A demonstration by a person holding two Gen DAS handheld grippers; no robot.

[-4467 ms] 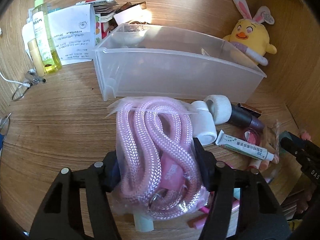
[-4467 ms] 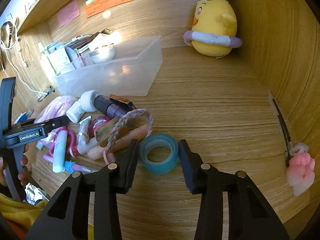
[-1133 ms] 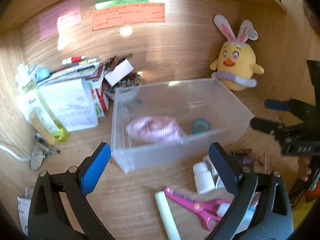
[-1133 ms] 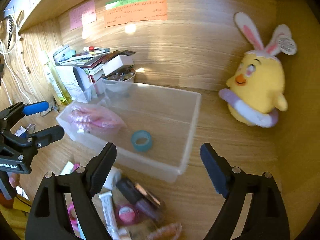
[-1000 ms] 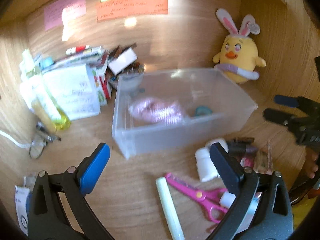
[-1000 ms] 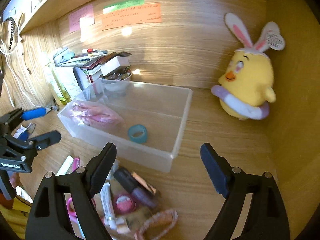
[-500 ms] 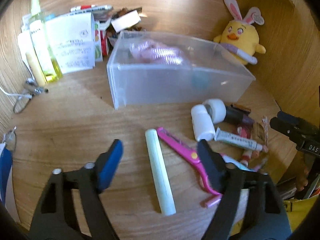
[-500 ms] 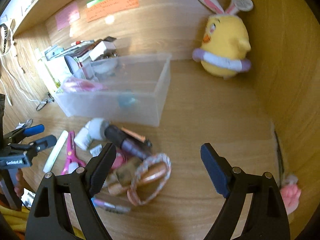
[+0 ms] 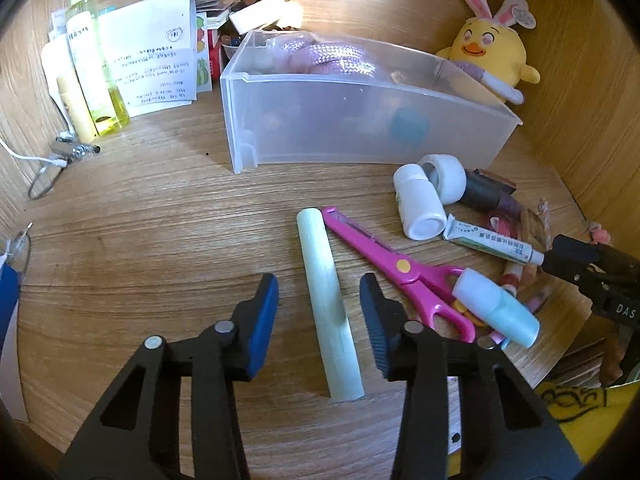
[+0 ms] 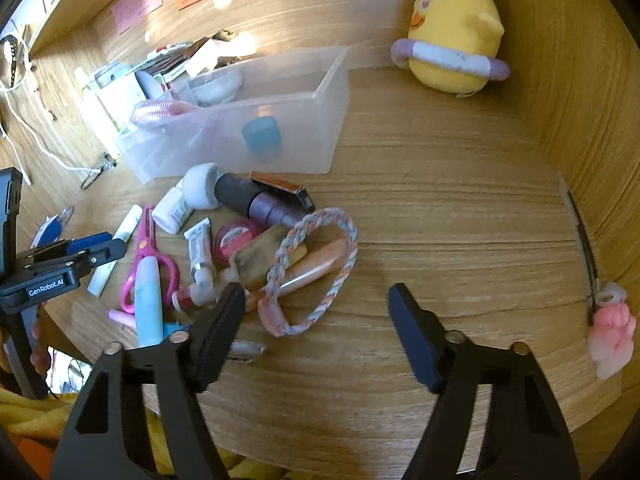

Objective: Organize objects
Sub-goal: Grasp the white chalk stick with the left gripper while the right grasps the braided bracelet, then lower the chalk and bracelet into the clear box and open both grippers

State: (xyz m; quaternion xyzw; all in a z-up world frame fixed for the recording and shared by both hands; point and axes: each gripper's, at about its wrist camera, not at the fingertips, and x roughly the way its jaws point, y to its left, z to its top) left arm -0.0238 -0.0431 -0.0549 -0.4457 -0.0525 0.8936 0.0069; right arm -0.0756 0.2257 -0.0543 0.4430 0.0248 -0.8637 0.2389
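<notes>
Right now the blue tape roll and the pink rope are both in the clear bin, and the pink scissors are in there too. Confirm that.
Not quite. The scissors lie on the desk outside the bin, beside the pale stick. The tape roll and rope are inside, as the right wrist view shows.

Warm bright light, glare on the back wall (image 10: 224,0), fisheye-bent dark corners
</notes>
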